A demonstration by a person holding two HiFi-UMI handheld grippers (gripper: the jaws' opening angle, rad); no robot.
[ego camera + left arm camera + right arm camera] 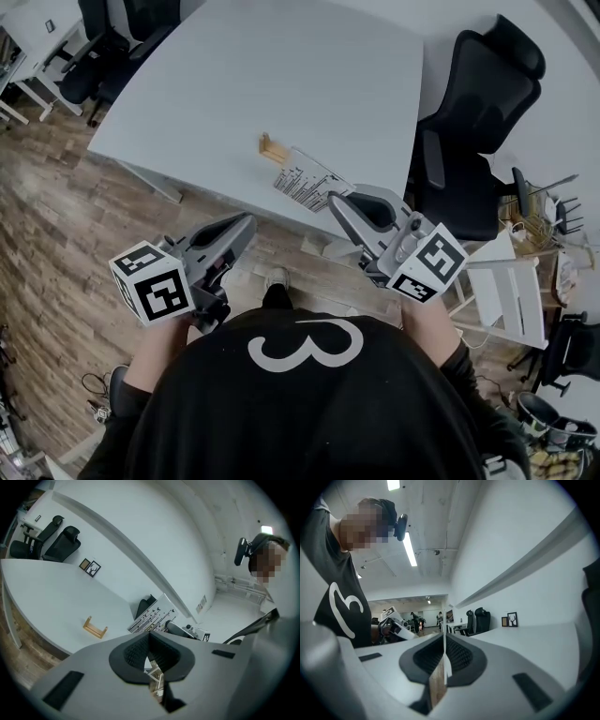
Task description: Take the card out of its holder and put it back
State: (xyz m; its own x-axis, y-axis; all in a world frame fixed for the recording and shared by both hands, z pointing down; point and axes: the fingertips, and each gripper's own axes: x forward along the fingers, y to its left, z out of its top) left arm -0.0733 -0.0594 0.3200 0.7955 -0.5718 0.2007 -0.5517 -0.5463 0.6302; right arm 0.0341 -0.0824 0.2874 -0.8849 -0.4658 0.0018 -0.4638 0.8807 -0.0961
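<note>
A white card (307, 180) printed with dark lines hangs over the near edge of the white table (234, 84), and my right gripper (334, 200) is shut on its near corner. In the right gripper view the card (444, 649) shows edge-on, pinched between the dark pads. The small wooden holder (270, 147) stands empty on the table just left of the card. My left gripper (248, 224) is held off the table's near edge, jaws together with nothing in them. The left gripper view shows the holder (95, 626), the card (153, 618) and the right gripper (174, 626) beyond.
A black office chair (478, 122) stands at the table's right end, with a white rack (511, 292) nearer on the wooden floor. More black chairs (108, 42) are at the far left. Two small framed pictures (90, 566) stand at the table's far side.
</note>
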